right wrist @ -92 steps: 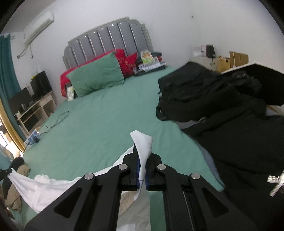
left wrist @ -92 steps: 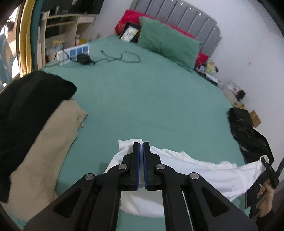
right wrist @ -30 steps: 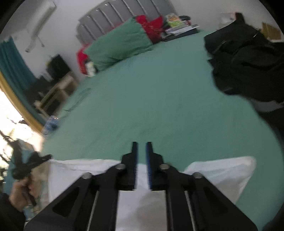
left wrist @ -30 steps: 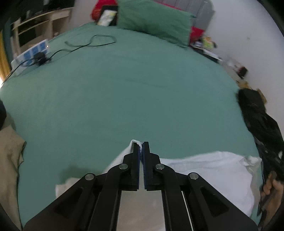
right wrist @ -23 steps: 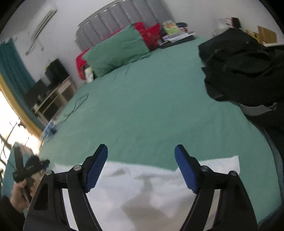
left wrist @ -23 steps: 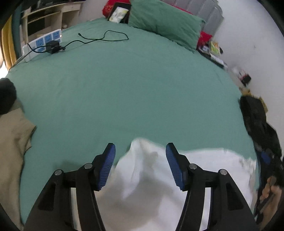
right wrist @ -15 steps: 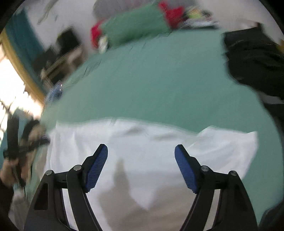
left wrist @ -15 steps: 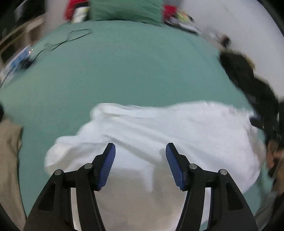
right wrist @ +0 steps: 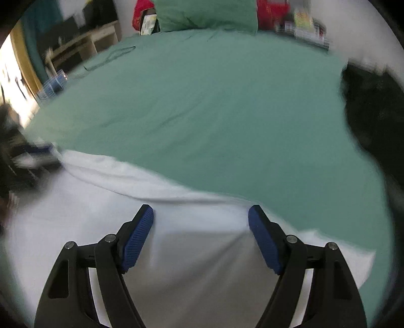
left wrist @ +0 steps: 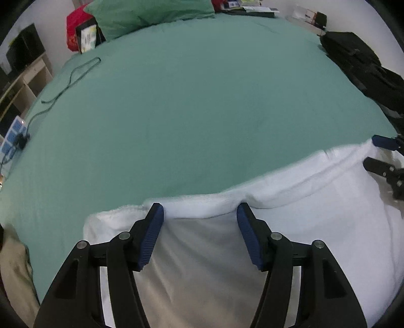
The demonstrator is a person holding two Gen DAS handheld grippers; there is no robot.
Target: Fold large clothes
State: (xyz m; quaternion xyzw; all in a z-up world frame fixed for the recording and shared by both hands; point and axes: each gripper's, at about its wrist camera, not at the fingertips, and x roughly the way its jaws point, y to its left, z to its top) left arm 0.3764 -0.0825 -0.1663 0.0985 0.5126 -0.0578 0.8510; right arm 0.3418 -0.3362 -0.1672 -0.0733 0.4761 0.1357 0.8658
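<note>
The white garment [left wrist: 290, 227] lies spread flat on the near part of the green bed [left wrist: 189, 106]. The left gripper [left wrist: 200, 219] and right gripper [right wrist: 200, 222] both hang over it, jaws having just spread wide, pinching nothing. Black clothes [left wrist: 358, 63] sit far right.

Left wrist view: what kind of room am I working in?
Most likely a bedroom: a wide bed with a green sheet, a green pillow at its far end, and a white garment spread on it.
</note>
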